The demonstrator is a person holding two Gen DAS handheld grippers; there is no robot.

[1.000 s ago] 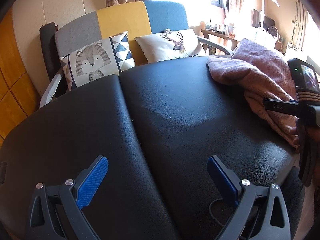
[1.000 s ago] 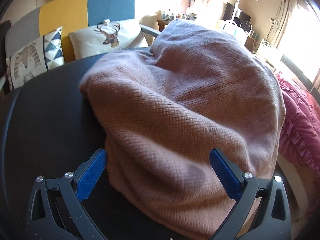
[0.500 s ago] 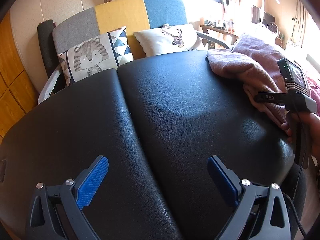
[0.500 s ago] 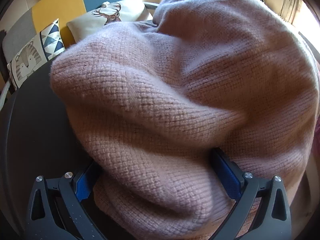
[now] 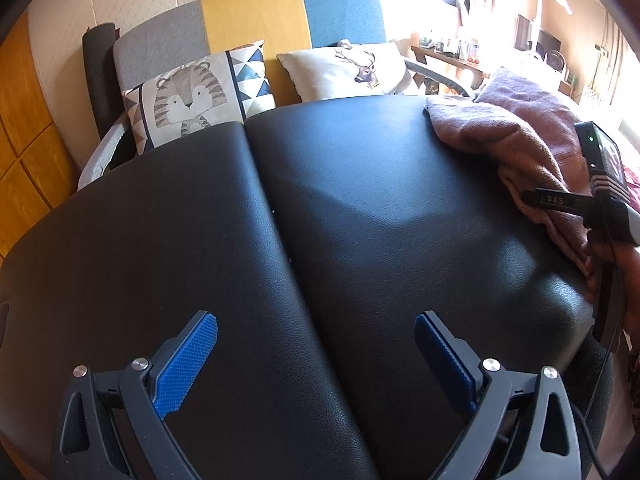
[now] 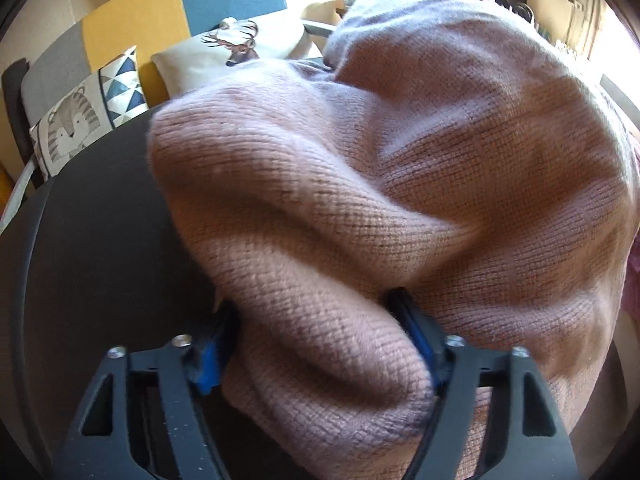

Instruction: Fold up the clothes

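Right gripper (image 6: 320, 344): jaws have just been closing, and a thick bulging fold of the dusty-pink knitted sweater (image 6: 420, 168) sits between them; both blue ribbed pads (image 6: 208, 364) press into the knit on either side, so it's clamped on that fold. The rest of the sweater heaps up beyond the fingers and fills most of the right wrist view, spilling off to the right. Left of the fold, bare black leatherette padded table (image 6: 100, 248). Left gripper (image 5: 316, 356): fingers spread wide, nothing between them, hovering over bare black table near its centre seam, well apart from the sweater. From the left wrist view the sweater lies on the far right part of the table, with the right gripper's body and the person's hand (image 5: 628, 264) at the right edge against the sweater's near hem. Far side, past the table edge: cushion with a tiger print and blue triangles (image 5: 196, 100) on the left, cream cushion with a deer print (image 5: 352, 68) to its right, both leaning on a grey-yellow-blue sofa back (image 5: 256, 20). Bright window behind it.
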